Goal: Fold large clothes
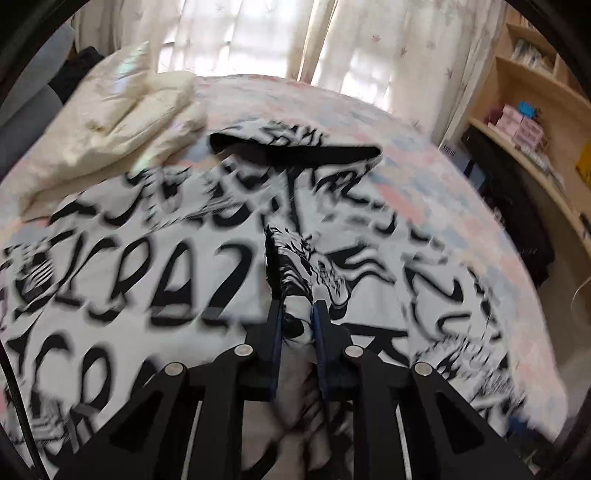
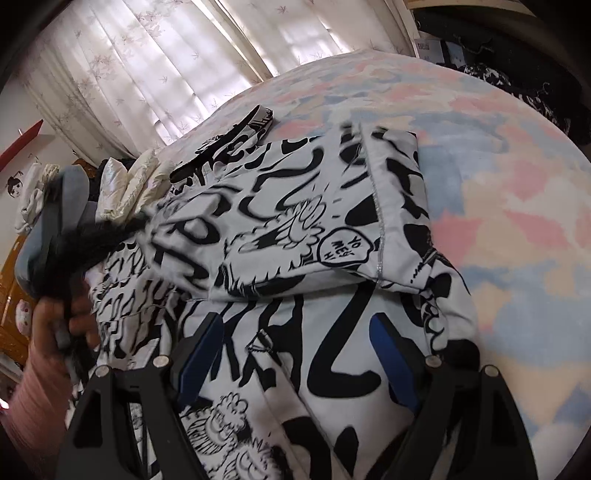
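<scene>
A large white garment with black graffiti print [image 1: 155, 236] lies spread on the bed, its black neckline [image 1: 295, 153] at the far end. My left gripper [image 1: 298, 310] is shut on a raised fold of this cloth, which bunches up between the blue pads. In the right wrist view the same garment [image 2: 280, 236] has a sleeve folded across it [image 2: 395, 206]. My right gripper [image 2: 295, 325] stands open just above the cloth, with nothing pinched. The left gripper [image 2: 55, 236] shows blurred at the left edge, held by a hand [image 2: 59, 325] in a pink sleeve.
The bed has a pastel pink, blue and cream cover [image 1: 424, 177] [image 2: 517, 221]. A folded cream puffy quilt [image 1: 110, 122] [image 2: 129, 181] lies at the far left of the bed. Sheer curtains [image 1: 258, 33] hang behind. Wooden shelves [image 1: 524, 122] stand to the right.
</scene>
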A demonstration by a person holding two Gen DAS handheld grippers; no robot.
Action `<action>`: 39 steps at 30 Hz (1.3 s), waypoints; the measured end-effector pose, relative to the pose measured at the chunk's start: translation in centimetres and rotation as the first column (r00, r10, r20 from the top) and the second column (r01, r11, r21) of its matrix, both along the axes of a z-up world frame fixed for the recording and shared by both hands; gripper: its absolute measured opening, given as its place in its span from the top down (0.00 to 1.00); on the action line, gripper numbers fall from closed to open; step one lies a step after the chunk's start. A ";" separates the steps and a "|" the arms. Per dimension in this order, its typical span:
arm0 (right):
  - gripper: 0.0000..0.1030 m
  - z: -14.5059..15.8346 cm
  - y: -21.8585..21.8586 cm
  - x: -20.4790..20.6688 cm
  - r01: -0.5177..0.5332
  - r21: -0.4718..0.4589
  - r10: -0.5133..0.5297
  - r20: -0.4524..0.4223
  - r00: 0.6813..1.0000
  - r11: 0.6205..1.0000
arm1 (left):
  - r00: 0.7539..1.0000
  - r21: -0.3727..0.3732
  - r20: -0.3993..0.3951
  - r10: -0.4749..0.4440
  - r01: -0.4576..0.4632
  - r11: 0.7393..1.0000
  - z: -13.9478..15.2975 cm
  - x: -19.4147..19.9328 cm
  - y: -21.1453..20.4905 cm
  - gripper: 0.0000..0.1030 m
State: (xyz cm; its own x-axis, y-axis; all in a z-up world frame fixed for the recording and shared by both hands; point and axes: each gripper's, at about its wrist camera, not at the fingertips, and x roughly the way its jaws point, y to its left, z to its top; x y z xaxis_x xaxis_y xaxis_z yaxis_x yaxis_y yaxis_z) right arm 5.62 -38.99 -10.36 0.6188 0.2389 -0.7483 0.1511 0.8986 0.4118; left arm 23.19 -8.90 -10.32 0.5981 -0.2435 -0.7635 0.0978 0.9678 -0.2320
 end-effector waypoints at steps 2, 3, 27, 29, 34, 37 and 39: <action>0.21 0.8 -0.8 0.0 0.008 0.003 -0.008 -0.011 1.000 1.000 | 0.998 0.011 -0.051 -0.021 0.022 1.000 -1.5 -1.0 0.9 0.73; 0.21 1.2 -1.4 0.1 0.015 0.008 -0.015 -0.014 1.000 1.000 | 0.996 -0.007 -0.078 -0.037 0.037 0.999 -2.4 -1.3 1.5 0.69; 0.84 -3.9 -10.7 16.0 0.127 0.014 -0.123 -0.164 0.979 0.992 | 0.999 0.025 -0.034 -0.005 0.006 1.000 -3.5 7.3 -0.4 0.95; 0.91 -2.5 -10.3 15.1 0.139 -0.056 -0.144 -0.078 0.987 0.989 | 0.999 0.017 0.030 0.030 -0.030 0.999 -2.1 7.5 -0.3 0.95; 0.91 -4.7 -10.4 15.1 0.174 -0.177 -0.192 -0.089 0.977 0.969 | 0.997 0.164 0.030 0.073 -0.077 0.983 -4.2 8.4 -0.3 0.95; 0.87 -4.6 -10.9 15.1 0.189 -0.154 -0.207 -0.107 0.972 0.970 | 0.995 0.128 -0.075 0.073 -0.063 0.990 -6.8 8.7 1.2 0.94; 0.84 -3.6 -10.9 14.7 0.191 -0.161 -0.212 -0.121 0.970 0.968 | 0.996 0.114 -0.054 0.074 -0.068 0.991 -6.3 8.0 1.8 0.87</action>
